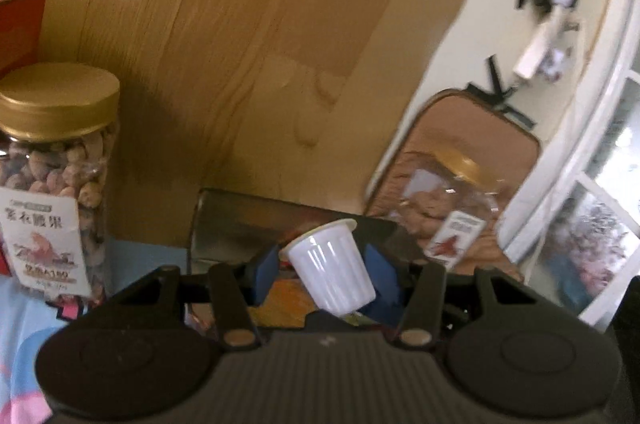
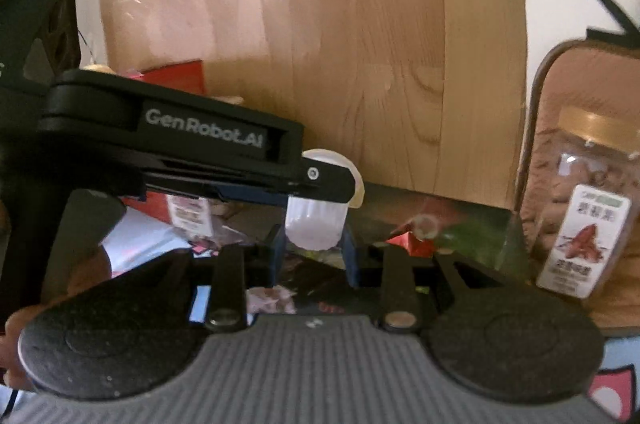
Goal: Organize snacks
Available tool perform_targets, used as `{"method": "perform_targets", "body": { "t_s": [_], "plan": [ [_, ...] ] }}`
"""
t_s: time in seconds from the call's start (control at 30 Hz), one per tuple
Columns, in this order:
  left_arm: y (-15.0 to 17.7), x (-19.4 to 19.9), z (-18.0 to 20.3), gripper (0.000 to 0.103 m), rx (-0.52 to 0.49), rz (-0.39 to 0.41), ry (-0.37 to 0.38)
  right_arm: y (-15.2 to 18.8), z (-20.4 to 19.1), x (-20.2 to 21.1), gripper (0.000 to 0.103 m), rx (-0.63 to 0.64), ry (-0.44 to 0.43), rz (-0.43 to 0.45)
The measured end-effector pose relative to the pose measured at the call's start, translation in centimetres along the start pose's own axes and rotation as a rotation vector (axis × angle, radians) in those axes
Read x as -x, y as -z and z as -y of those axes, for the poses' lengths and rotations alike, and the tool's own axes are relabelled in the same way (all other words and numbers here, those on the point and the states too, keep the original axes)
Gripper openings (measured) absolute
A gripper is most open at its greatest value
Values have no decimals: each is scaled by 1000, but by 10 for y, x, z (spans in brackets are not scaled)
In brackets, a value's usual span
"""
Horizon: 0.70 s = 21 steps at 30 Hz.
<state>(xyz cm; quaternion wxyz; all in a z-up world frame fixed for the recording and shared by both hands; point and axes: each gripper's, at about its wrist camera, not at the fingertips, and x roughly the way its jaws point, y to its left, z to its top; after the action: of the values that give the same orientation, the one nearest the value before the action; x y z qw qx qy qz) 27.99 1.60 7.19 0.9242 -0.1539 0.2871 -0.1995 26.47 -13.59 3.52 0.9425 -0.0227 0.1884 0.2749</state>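
Left wrist view
Left gripper (image 1: 328, 274): clamped on white cup (image 1: 330, 270), blue pads (image 1: 266, 274) pressing both sides.
Cup: tilted, rim up and away, base toward the camera, above dark tray (image 1: 240, 220).
Nut jar (image 1: 52, 179): upright, left of the cup, gold lid.
Second jar (image 1: 448, 207): right of the cup, against tan cushion (image 1: 480, 131).

Right wrist view
Right gripper (image 2: 314, 250): clamped on a pale cup (image 2: 316, 224), base toward the camera.
Left gripper: reaching in from the left, tip just above this cup.
Jar (image 2: 588, 199): well right of the cup.

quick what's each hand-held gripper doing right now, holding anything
Left hand-held gripper: closed on a white cup, cup tilted.
Right hand-held gripper: closed on a second white cup, partly hidden behind the left one's finger.
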Motion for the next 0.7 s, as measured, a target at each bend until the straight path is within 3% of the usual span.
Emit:
{"method": "perform_targets", "body": {
  "t_s": [0.03,0.2,0.3,0.37,0.57,0.7],
  "plan": [
    [0,-6,-3,47,4,-8,-7,0,3,-3,39,-13,-13,11],
    [6,-15,-11,50,22,-32,-27,-1,1,-5,45,-22,10,23],
    [9,11,-15,50,30,4,9,2,0,14,45,-48,10,51],
    [16,37,-19,52,36,17,21,8,2,29,45,-78,-48,43],
    [53,88,-38,49,107,-62,61,40,24,37,41,-316,-234,-185],
    [82,93,-50,40,146,-132,48,53,38,34,39,-458,-261,-279]
  ]
}}
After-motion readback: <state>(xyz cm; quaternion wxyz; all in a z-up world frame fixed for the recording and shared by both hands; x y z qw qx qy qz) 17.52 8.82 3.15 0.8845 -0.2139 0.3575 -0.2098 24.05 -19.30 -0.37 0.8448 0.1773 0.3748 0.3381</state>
